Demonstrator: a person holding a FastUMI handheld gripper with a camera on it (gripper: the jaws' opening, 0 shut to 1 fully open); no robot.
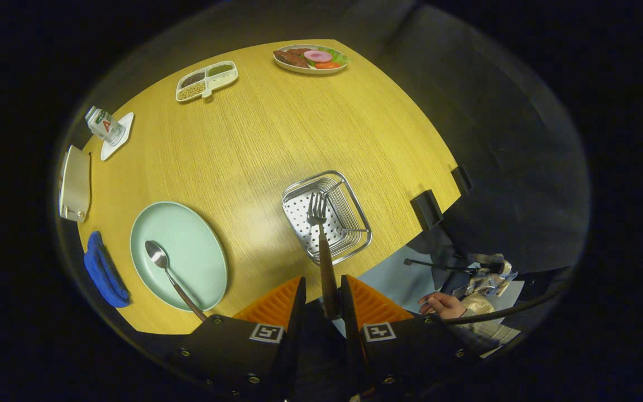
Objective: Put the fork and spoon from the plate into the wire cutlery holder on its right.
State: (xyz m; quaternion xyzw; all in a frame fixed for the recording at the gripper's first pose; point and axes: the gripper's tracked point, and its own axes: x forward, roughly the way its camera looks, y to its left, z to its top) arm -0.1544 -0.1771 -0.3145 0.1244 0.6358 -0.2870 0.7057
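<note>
— What has the gripper (324, 290) got?

— The fork (321, 240). Its fingers are nearly closed, and the dark handle sits pinched between both of them. The tines point away, out over the wire cutlery holder (327, 216).

— Is the fork inside it?

— The tines show against the holder's perforated bottom, but I can't tell whether they touch it or hang above. The handle crosses the holder's near rim.

— And the spoon (168, 268)?

— Lying on the pale green plate (198, 245), to the left of the holder and well apart from it. Bowl up towards the plate's middle, brown handle running over the near rim towards the left finger.

— Anything else on the table (254, 134)?

— A blue cloth (104, 271) just beside the plate's left edge, a beige flat thing (75, 183) beyond that, a small carton (104, 125) on a white coaster (118, 137), a divided tray (206, 80) of beans or seeds, and a plate of food (310, 58) at the far side. A person's hand (443, 305) rests down off the table, to the right of the fingers
</note>
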